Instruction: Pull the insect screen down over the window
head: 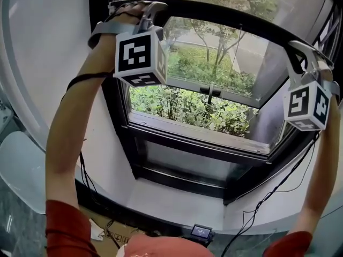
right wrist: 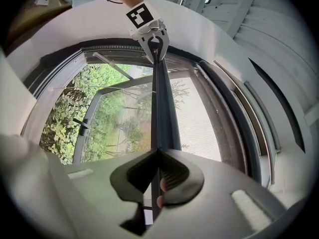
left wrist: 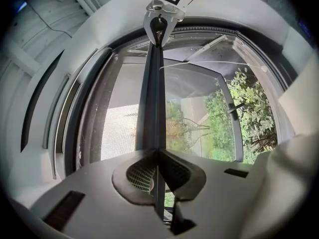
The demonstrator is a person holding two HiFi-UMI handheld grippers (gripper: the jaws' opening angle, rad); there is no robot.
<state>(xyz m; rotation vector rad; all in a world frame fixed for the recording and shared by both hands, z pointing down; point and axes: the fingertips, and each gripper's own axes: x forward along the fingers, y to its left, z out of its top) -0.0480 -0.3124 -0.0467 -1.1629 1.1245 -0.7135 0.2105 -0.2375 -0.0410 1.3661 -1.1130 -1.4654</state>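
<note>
Insect screen (left wrist: 119,131): mesh in gripper views

Under the screen bar (head: 236,16) the way down lies open to the sill (head: 198,135), hemmed by dark side posts (head: 119,116).

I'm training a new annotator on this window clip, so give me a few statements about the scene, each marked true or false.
1. The left tool and the right tool are both clamped on the screen's pull bar. True.
2. The window sash is shut. False: it stands swung open outward.
3. The mesh covers the whole opening. False: it shows on only one side of the bar; the rest is unscreened.
4. Green shrubs grow outside. True.
5. The tools hold the bar side by side at its middle. False: they hold it near opposite ends.
</note>
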